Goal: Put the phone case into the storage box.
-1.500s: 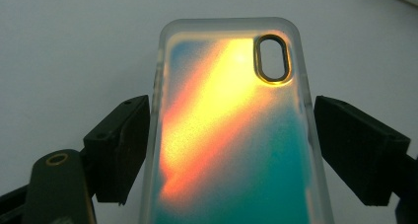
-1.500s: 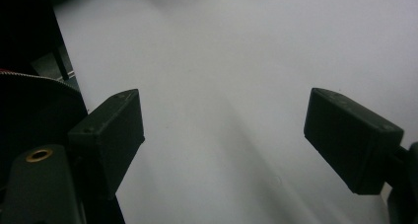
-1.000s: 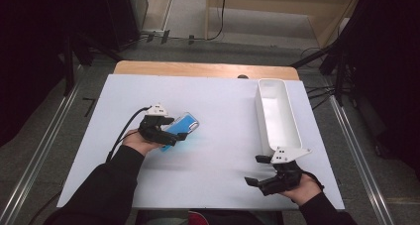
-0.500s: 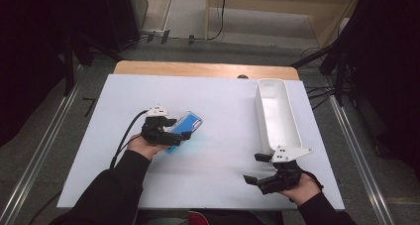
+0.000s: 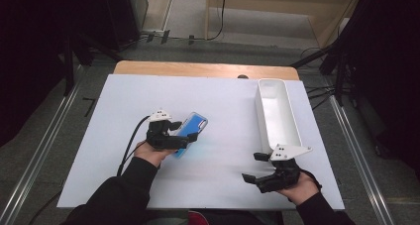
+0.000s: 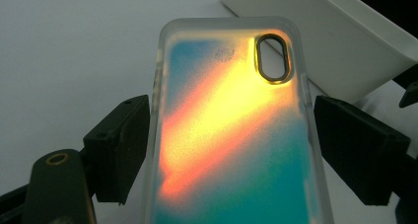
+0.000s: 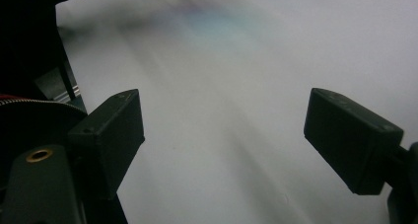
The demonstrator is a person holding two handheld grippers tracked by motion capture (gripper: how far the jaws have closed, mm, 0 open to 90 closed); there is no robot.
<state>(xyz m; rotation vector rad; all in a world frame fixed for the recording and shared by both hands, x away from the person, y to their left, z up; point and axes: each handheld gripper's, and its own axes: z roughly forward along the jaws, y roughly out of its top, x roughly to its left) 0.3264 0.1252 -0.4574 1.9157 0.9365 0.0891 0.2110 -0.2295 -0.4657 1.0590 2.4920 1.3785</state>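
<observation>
White-topped table (image 5: pixel 223 101) with a phone case (image 5: pixel 190 133) and long white tray (image 5: pixel 289 131) on it.

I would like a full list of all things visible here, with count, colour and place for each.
phone case: one, clear rim with blue and orange back, left of table centre, between the left gripper's jaws, small gaps at both sides
tray: one, white, long, right side of table, nothing visible inside
table: one, white top, wooden far edge
left gripper: one, black, open, around the case
right gripper: one, black, open, near edge beside the tray
</observation>
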